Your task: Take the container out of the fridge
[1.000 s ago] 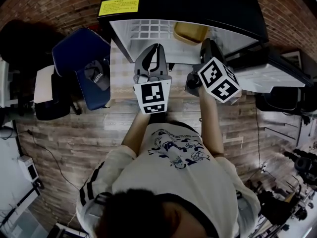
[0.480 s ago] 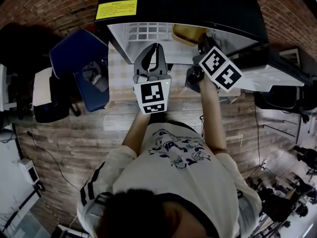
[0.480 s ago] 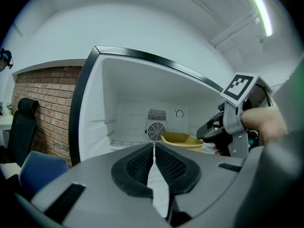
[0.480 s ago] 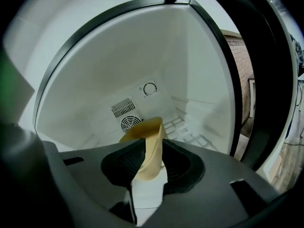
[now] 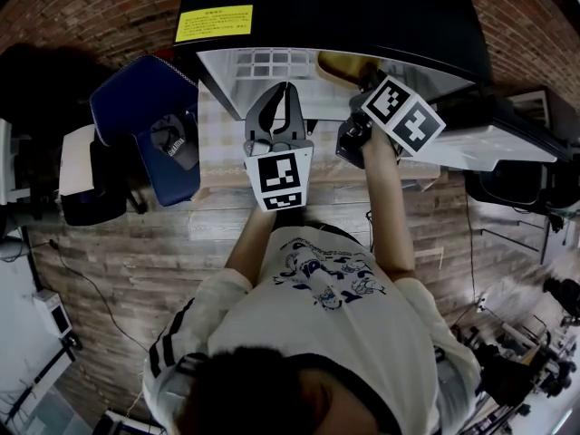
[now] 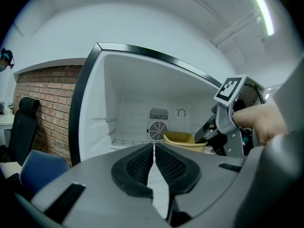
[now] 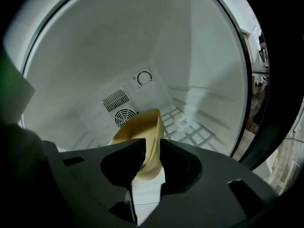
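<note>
Yellow container (image 7: pixel 140 127) rim is pinched between the pads (image 7: pixel 180 165) of the right gripper (image 7: pixel 149 148), inside the fridge (image 7: pixel 190 56) — arm stretched forward. Outside hangs the left gripper (image 6: pixel 154 151), jaws pressed together; from above, the fridge top hides most of the container.

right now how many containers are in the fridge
1: a yellow container on the fridge shelf, right of the fan, its rim between the right gripper's jaws. Others may be hidden.
</note>
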Demonstrator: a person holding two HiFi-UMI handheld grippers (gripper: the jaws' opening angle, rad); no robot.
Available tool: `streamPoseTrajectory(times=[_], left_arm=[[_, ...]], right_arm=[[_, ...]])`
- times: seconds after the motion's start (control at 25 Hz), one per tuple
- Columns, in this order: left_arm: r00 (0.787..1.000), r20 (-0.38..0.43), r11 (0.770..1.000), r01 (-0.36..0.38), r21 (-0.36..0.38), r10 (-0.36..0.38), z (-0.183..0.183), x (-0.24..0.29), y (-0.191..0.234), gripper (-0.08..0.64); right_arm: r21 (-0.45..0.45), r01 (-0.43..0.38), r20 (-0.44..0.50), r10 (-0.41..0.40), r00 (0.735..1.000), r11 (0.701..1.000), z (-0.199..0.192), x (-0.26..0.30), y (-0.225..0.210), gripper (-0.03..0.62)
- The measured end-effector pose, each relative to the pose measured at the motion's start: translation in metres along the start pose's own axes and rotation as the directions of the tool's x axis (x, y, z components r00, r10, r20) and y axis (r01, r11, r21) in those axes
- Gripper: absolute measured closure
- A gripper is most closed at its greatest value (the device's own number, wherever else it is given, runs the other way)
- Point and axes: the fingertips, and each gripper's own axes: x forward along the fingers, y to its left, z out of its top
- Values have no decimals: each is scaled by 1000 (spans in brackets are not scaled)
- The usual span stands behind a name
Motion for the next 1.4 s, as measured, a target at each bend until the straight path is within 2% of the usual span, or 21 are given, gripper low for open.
streamPoseTrajectory(times=[0.56,0.84,1.4], left_arm=[[1000,-5,1000,-19,-6,19,-1,5,7,534],[1000,-7,1000,-17,-10,17,0,7,7,534],[1000,4,1000,-19,-4,19,5,-3,1,534]], right_arm=[[-5,29,-19,-29,999,1000,-2,6,0,508],[-16,54,-13,-54,998,998,-3,5,-2,541],[13,0,-9,0,1000,1000,-12,-11,0,548]])
